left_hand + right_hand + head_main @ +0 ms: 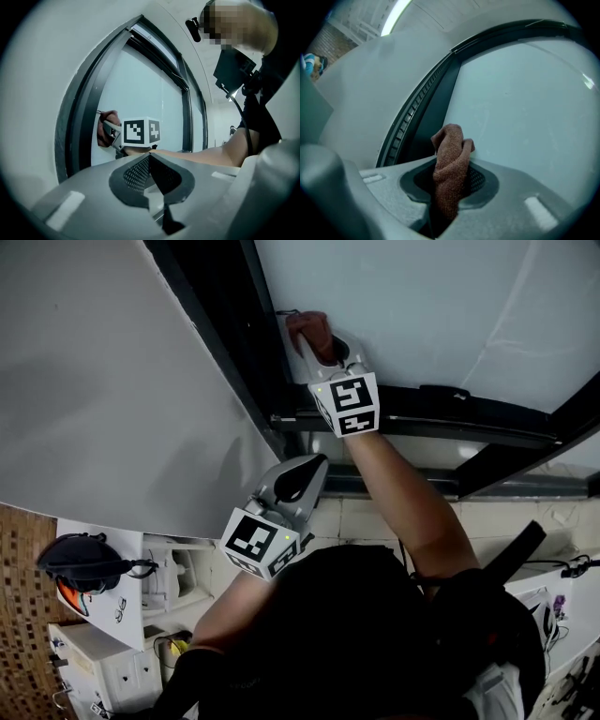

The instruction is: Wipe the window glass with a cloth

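At one glass pane (525, 108), the right gripper (450, 185) clamps one cloth (451, 157).

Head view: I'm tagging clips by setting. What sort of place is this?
Probably an indoor workroom: window glass in a dark frame beside a white wall, cluttered white equipment below, and a ceiling strip light.

Head view faces the window glass (450, 306) from well back. Left gripper view faces it obliquely, further off; right gripper view close up, at its frame edge. All three share it.

Pale window glass (525, 108) glows (fisheye edges darken).
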